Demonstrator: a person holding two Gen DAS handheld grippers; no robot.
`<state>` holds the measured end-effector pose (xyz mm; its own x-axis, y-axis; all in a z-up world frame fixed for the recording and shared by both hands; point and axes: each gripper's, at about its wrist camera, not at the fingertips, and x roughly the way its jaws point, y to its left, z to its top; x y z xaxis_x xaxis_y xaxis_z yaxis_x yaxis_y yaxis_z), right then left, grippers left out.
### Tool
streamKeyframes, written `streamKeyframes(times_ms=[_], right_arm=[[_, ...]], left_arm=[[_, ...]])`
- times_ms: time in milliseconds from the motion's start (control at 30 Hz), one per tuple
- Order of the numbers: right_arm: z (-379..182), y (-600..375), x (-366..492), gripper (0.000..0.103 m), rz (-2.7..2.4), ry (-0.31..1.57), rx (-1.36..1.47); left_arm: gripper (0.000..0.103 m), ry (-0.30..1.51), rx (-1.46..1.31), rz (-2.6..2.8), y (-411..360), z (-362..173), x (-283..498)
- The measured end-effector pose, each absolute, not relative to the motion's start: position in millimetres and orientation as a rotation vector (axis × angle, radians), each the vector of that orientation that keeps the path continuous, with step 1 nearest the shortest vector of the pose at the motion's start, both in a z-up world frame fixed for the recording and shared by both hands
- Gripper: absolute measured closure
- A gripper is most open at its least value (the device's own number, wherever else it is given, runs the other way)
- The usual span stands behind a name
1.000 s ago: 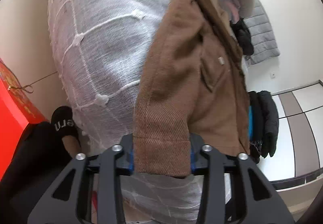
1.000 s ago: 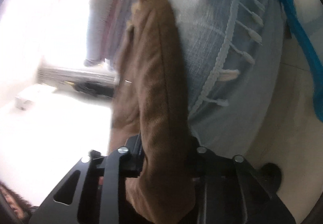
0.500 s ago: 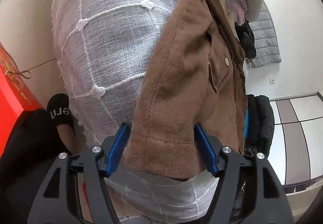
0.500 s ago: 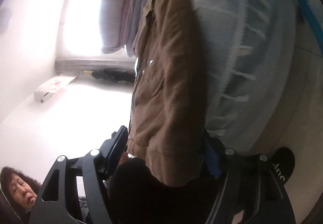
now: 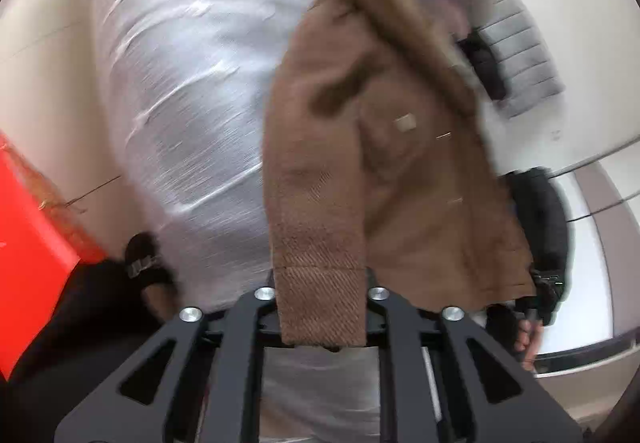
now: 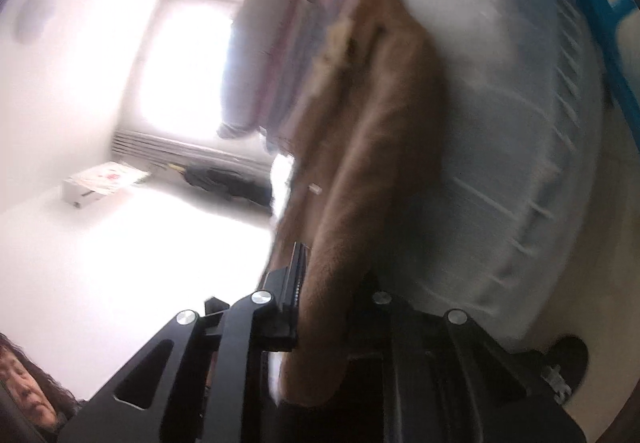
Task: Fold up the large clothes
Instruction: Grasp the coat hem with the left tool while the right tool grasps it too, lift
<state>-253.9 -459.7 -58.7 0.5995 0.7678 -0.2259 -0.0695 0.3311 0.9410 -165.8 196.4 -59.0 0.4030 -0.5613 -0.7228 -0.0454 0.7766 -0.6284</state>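
Near the bottom of each view, the left tool (image 5: pixel 322 307) and the right tool (image 6: pixel 320 307), both just closed, pinch the cuffs of the brown coat (image 5: pixel 400 163), which lies on the bed (image 5: pixel 192 83) and looks thick, soft, floppy and rather heavy.

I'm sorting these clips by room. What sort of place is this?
Probably a bedroom: a bed under a pale bedspread, folded bedding piled at its far end, a window and coats hanging on the wall.
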Motion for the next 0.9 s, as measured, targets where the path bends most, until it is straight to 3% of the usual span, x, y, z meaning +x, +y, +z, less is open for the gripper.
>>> streamKeyframes(times_ms=[300, 467, 533, 600, 633, 667, 900], right_arm=[[9.8, -455.4, -262.4, 0.087, 0.721, 0.614, 1.121], [6.0, -471.2, -289.8, 0.087, 0.701, 0.639, 1.120], [-13.4, -476.5, -283.9, 0.080, 0.678, 0.723, 1.130], [-29.9, -481.4, -281.5, 0.062, 0.642, 0.798, 1.125], [-40.5, -481.8, -278.0, 0.032, 0.632, 0.839, 1.137], [-45.9, -480.8, -273.4, 0.021, 0.639, 0.862, 1.151], [-69.1, -472.6, -262.8, 0.013, 0.657, 0.931, 1.183]], left_arm=[[0.094, 0.923, -0.636, -0.560, 176.5, 54.2, -187.2], [0.092, 0.984, -0.590, -0.582, 178.7, 46.8, -204.8], [0.090, 1.078, -0.619, -0.551, 185.4, 14.1, -200.5], [0.088, 1.147, -0.642, -0.498, 195.1, -20.5, -198.5], [0.086, 1.171, -0.670, -0.476, 200.0, -35.4, -198.9], [0.085, 1.190, -0.722, -0.468, 206.3, -51.3, -200.7], [0.059, 1.211, -0.791, -0.429, 216.6, -75.6, -210.8]])
